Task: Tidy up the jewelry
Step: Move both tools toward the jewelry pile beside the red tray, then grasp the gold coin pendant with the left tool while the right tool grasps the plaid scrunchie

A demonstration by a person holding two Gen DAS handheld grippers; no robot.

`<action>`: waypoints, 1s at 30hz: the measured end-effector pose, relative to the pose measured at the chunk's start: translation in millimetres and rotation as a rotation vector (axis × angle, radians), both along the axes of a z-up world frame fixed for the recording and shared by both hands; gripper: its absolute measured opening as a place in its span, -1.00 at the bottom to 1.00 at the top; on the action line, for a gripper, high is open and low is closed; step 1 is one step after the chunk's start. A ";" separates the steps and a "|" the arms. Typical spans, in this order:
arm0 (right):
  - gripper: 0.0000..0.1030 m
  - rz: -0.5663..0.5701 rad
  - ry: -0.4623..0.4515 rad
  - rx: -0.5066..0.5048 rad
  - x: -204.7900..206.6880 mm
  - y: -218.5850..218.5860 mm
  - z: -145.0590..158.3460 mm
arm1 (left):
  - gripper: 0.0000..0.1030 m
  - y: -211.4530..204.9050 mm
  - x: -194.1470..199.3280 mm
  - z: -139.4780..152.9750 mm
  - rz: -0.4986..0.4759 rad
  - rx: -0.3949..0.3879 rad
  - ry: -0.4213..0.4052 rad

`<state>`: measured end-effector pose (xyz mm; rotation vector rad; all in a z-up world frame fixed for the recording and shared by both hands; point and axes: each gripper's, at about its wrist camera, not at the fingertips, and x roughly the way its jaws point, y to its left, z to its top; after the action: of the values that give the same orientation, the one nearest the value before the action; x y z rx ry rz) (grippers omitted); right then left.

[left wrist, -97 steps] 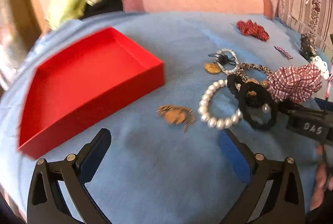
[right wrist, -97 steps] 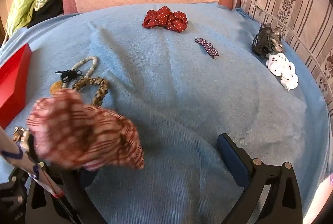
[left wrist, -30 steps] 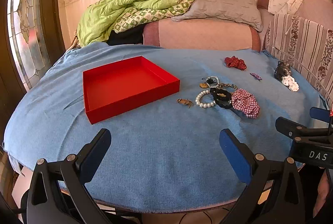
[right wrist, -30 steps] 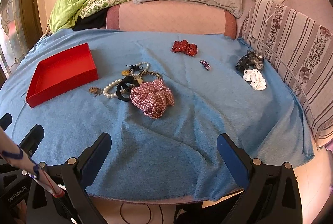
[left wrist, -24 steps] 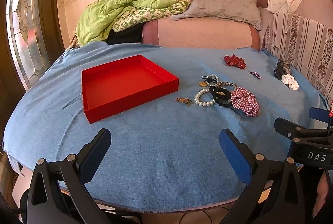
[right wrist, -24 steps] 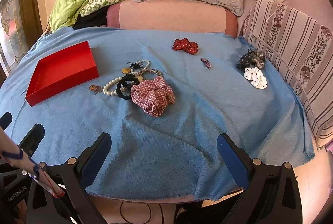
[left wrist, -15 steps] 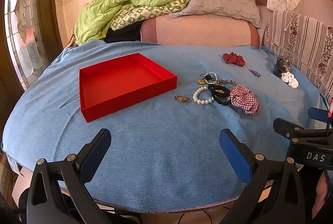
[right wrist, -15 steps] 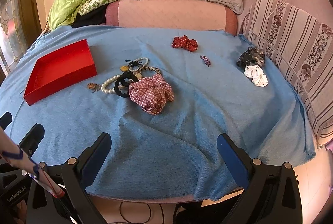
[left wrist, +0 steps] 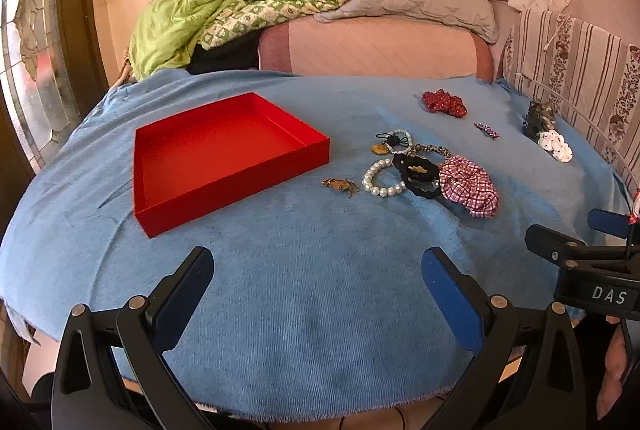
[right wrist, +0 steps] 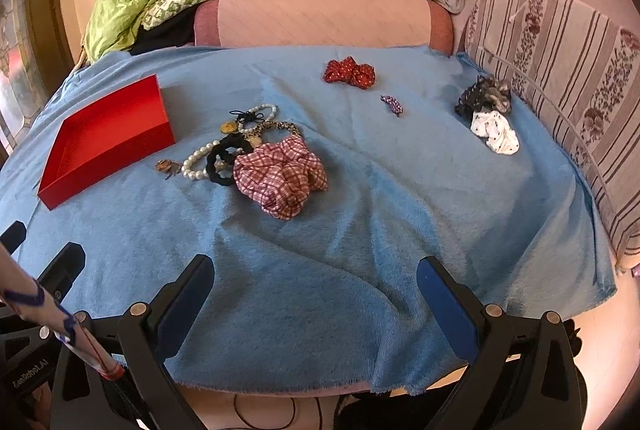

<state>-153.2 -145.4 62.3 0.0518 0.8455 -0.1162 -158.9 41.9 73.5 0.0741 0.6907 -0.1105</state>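
An empty red tray (left wrist: 224, 154) (right wrist: 108, 134) lies on the blue cloth at the left. To its right sits a cluster: a gold brooch (left wrist: 340, 185), a pearl bracelet (left wrist: 380, 182) (right wrist: 196, 162), a black scrunchie (left wrist: 418, 174) (right wrist: 224, 158), a leopard bracelet (right wrist: 276, 128) and a red checked scrunchie (left wrist: 472, 186) (right wrist: 280, 174). My left gripper (left wrist: 316, 270) is open and empty near the table's front edge. My right gripper (right wrist: 312, 278) is open and empty, also at the front edge.
A red dotted bow (right wrist: 350, 72), a small purple clip (right wrist: 392, 105), a dark claw clip (right wrist: 484, 96) and a white dotted scrunchie (right wrist: 496, 130) lie farther right. A sofa with a green quilt (left wrist: 232, 6) and a grey pillow stands behind. The cloth is wrinkled at the front.
Both grippers have pulled far back from the cluster to the front edge. The right gripper let go of the red checked scrunchie, which now lies beside the black scrunchie.
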 end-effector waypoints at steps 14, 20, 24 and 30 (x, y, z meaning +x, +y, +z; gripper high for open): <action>0.75 0.013 0.016 0.058 33.6 -13.4 -8.0 | 0.99 4.9 81.4 -18.3 -0.058 -0.105 0.152; 0.75 -0.020 0.025 0.087 44.4 -26.2 -15.7 | 0.52 -4.3 122.2 -35.2 -0.095 -0.095 0.219; 0.75 -0.012 0.027 0.100 47.2 -28.2 -19.7 | 0.39 -8.1 146.2 -49.8 -0.090 -0.078 0.259; 0.75 0.005 0.025 0.116 51.5 -28.6 -22.7 | 0.15 -23.2 164.9 -62.3 -0.110 0.016 0.237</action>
<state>-101.7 -174.0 39.6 0.1573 0.8766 -0.0634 6.0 18.7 11.1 0.1152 0.9246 -0.2222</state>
